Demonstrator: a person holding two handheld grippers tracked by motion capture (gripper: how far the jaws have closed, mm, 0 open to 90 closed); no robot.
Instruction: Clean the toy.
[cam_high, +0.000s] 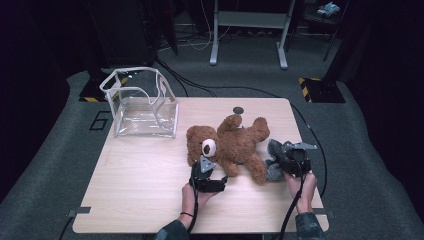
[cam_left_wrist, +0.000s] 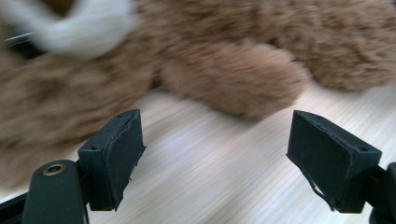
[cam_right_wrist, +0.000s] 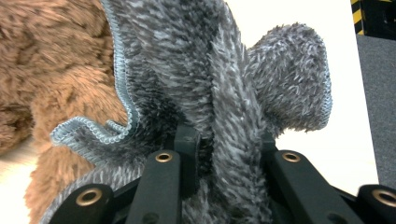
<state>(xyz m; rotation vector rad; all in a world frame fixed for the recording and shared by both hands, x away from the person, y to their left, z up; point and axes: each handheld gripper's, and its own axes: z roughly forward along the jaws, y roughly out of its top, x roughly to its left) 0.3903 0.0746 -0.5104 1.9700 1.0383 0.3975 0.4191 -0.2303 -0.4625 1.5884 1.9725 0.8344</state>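
Cloth (cam_right_wrist: 219, 88), grey and fleecy with a pale stitched hem, sits pinched in the right gripper (cam_high: 295, 161), whose jaws press together on a gathered fold, just right of the teddy bear (cam_high: 232, 142) and touching its leg. It looks light, limp and compressible, likely to sag and drape, so a bunched fold or the hemmed edge seems the surest hold. The left gripper (cam_left_wrist: 215, 154), jaws spread with nothing between them, sits just in front of the bear, near its head. Its own view shows bare pads and a brown paw close ahead; the high view adds a clear bag (cam_high: 142, 105) well beyond the bear on the table (cam_high: 140, 185).
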